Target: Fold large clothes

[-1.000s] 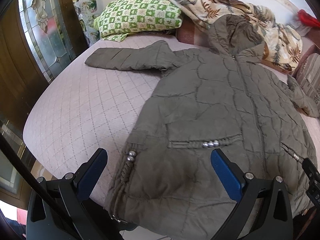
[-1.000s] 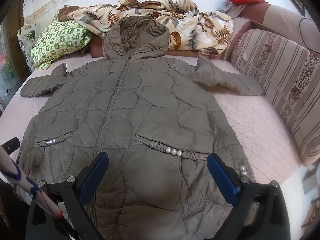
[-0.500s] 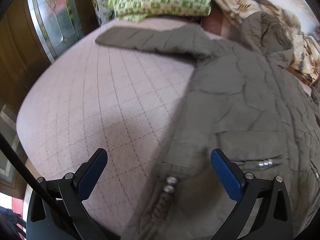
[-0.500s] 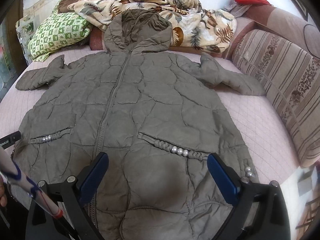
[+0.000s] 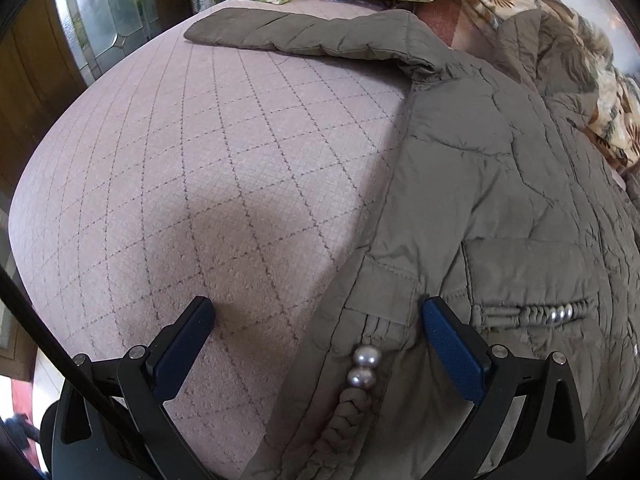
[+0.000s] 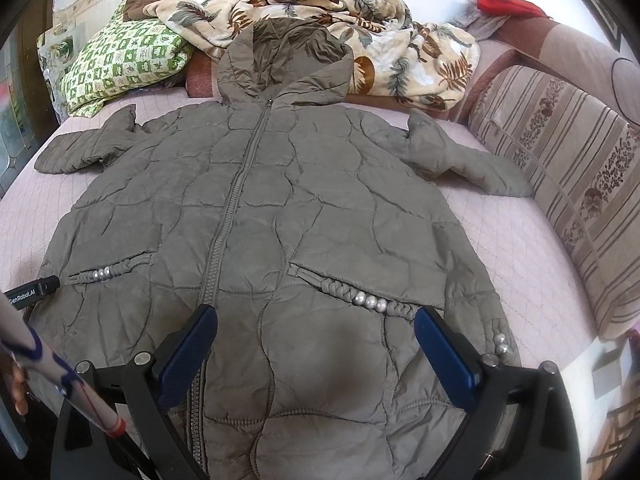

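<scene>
The olive quilted coat (image 6: 260,216) lies flat, zipped, on the pink bed (image 5: 180,184), hood toward a leaf-print blanket (image 6: 400,40) and green pillow (image 6: 124,64). Left tongs (image 5: 318,316) gape over its side hem; right tongs (image 6: 316,320) gape above its lower front. A striped sofa back (image 6: 560,168) flanks one sleeve.

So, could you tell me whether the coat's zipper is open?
No, the zipper on the coat runs closed from the hem up to the hood.

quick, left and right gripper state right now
Left gripper: open, holding nothing, straddling the side edge of the coat.
Right gripper: open, holding nothing, over the coat's lower front.
</scene>
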{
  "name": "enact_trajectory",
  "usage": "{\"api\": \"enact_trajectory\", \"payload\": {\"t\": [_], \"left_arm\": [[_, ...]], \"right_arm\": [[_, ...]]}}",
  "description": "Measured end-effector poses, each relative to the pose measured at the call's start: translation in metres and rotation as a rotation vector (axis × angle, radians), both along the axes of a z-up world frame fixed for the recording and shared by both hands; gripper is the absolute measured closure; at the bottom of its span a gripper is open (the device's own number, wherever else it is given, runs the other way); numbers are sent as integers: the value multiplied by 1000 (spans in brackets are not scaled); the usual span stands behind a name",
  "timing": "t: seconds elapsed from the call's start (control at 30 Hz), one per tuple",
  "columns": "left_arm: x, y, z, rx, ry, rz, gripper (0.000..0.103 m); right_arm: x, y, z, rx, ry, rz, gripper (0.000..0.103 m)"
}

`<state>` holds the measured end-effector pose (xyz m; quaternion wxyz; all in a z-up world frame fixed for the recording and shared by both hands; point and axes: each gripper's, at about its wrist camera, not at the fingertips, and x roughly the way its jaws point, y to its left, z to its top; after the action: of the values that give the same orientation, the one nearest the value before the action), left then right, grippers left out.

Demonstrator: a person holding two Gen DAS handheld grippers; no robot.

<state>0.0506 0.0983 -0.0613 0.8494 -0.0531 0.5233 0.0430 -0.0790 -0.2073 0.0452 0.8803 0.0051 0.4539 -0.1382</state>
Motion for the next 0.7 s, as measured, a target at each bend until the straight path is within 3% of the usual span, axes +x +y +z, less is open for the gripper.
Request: {"api": "enact_trajectory", "payload": {"t": [0.07, 0.1, 0.17, 0.23, 0.33, 0.53, 0.57, 0.63, 0.7], "left_arm": [[-2, 1, 7, -20, 2, -18, 3], [-4, 6, 15, -46, -18, -22, 11], [-3, 15, 33, -63, -69, -37, 13], [12, 32, 55, -29, -124, -25, 12], [54, 63, 69, -26, -111, 25, 12], [167, 151, 50, -230, -112, 210, 13], [182, 160, 45, -275, -113, 234, 16], [210, 179, 30, -397, -105, 270, 33], [237, 190, 14, -504, -91, 302, 39]], "right_arm": [[0, -1, -2, 1, 3, 1, 2], [0, -2, -2, 0, 5, 1, 2], [2, -4, -3, -1, 5, -1, 2], [4, -8, -4, 3, 2, -7, 2], [10, -14, -9, 17, 5, -22, 2], [23, -22, -21, 18, 30, -38, 2], [25, -24, -24, 14, 38, -42, 2], [31, -27, -29, 3, 53, -54, 2], [37, -31, -35, -6, 69, -69, 2]]}}
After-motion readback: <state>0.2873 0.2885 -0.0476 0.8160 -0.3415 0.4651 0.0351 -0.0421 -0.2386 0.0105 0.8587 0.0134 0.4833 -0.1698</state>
